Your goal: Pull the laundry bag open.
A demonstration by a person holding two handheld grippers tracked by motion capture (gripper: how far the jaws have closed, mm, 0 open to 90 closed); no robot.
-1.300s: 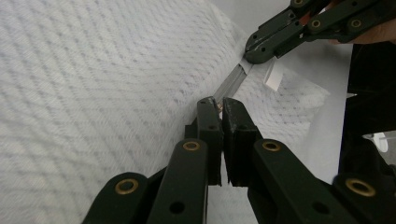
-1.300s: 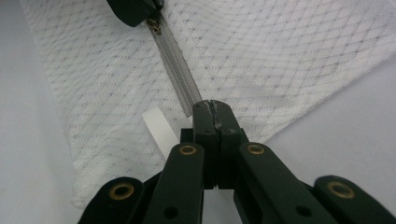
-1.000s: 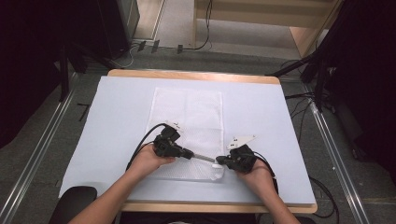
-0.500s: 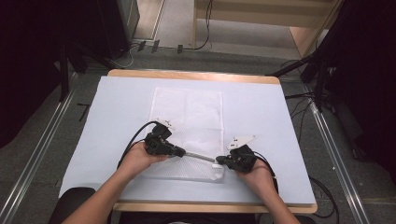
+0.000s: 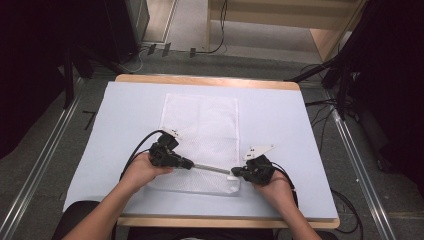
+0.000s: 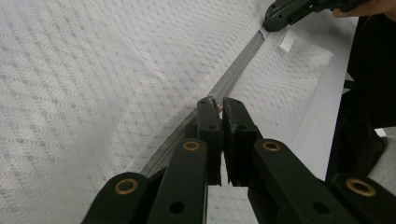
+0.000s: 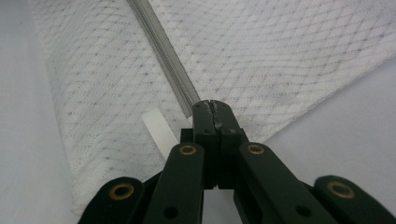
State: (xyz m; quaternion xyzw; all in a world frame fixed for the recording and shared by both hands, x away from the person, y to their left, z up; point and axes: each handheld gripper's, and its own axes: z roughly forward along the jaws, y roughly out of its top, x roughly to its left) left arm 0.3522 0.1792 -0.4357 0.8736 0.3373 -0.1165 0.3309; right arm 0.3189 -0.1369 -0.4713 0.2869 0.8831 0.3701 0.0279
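A white mesh bag [image 5: 200,120] lies flat on the table, with a grey zipper [image 5: 212,168] running along its near end. My left gripper [image 5: 190,164] is shut on the zipper's small metal pull [image 6: 217,105], the jaws pinching it from both sides. At the zipper's right end, my right gripper [image 5: 234,172] is shut on the bag's edge [image 7: 211,105], beside a white ribbon tag [image 7: 156,128]. The zipper [image 7: 163,56] stretches taut between the two. In the left gripper view, the right gripper [image 6: 268,22] shows far off at the top.
The table [image 5: 280,125] has a pale cover and a wooden rim at its front and back. Metal rails run along the floor on both sides. Cables and dark equipment stand behind and to the right of it.
My left gripper has slid left along the zipper, away from the right gripper, so a longer grey stretch shows between them. The right gripper has stayed in place.
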